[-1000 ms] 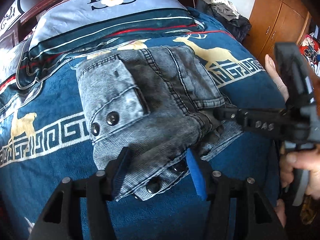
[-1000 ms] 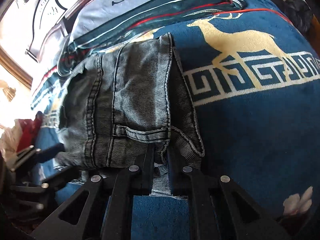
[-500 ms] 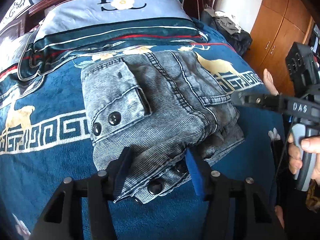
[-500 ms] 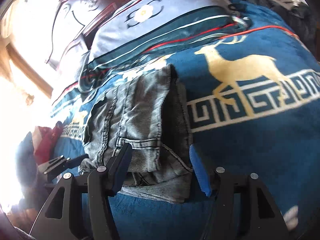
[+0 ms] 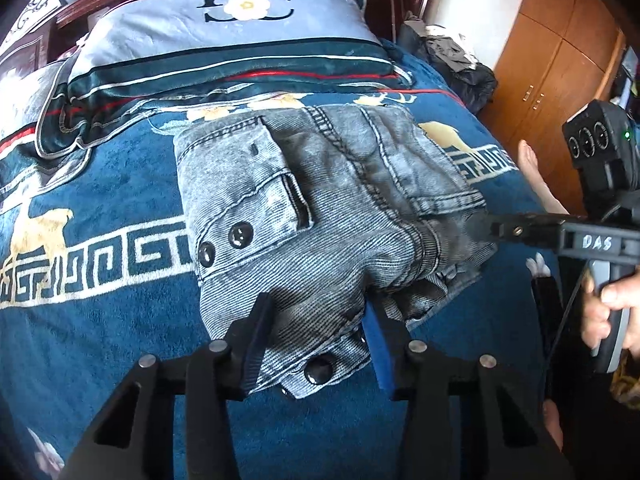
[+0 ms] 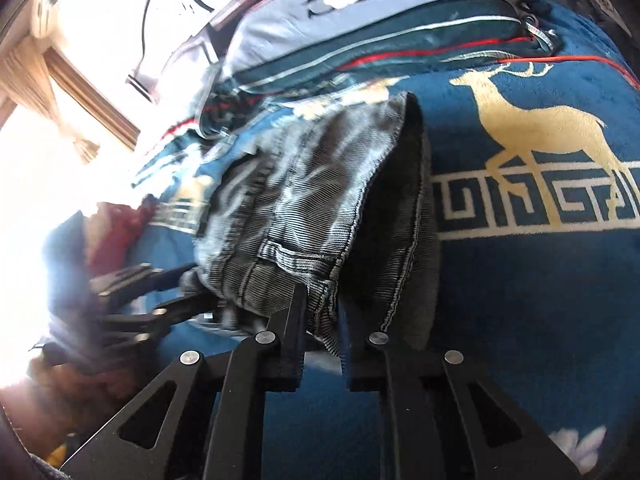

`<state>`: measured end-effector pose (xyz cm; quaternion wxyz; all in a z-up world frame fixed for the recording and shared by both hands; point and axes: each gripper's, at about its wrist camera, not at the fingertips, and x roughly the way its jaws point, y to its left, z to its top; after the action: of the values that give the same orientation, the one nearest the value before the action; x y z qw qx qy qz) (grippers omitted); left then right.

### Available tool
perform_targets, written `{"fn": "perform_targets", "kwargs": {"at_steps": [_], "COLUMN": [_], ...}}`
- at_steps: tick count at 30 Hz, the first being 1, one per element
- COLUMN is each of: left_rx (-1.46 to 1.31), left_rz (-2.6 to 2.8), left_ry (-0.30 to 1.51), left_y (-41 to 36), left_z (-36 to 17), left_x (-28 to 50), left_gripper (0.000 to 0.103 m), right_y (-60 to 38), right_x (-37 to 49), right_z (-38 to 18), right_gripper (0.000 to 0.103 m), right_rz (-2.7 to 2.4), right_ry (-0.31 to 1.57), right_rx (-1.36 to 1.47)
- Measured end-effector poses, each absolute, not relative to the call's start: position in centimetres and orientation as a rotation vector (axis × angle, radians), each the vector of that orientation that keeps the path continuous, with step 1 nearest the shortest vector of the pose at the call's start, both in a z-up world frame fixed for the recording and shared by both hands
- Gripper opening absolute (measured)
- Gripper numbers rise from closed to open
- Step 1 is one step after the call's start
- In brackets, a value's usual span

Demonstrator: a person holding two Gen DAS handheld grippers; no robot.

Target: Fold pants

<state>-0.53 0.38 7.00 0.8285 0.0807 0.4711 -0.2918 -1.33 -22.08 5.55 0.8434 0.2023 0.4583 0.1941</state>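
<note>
Our left gripper (image 5: 318, 334) stands open, its two fingers astride the near edge of the folded pants (image 5: 320, 220) without pinching it. Our right gripper (image 6: 322, 320) has closed on the pants' (image 6: 320, 200) near edge, a fold of grey cloth clamped between its fingers; from the left it shows at the bundle's right side. The pants lie as a compact bundle just ahead of both grippers on the blue blanket (image 5: 100, 280). Beyond them sits a pillow (image 5: 240, 40), and far right a wooden wardrobe (image 5: 560, 60).
</note>
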Motion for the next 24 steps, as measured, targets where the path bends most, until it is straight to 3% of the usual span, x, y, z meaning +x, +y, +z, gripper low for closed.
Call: {"fn": "perform_targets", "kwargs": {"at_steps": [8, 24], "left_rx": [0.251, 0.19], "left_rz": [-0.636, -0.643], "left_ry": [0.987, 0.96], "left_y": [-0.8, 0.0], "left_z": [5.3, 6.1], "left_x": [-1.3, -1.5], "left_gripper": [0.049, 0.051], "right_y": [-23.6, -21.6], "right_x": [-2.1, -3.0], "right_z": [0.3, 1.2], "right_gripper": [0.007, 0.008], "right_rz": [0.28, 0.209], "right_ry": [1.063, 1.017], "right_rx": [0.491, 0.334]}}
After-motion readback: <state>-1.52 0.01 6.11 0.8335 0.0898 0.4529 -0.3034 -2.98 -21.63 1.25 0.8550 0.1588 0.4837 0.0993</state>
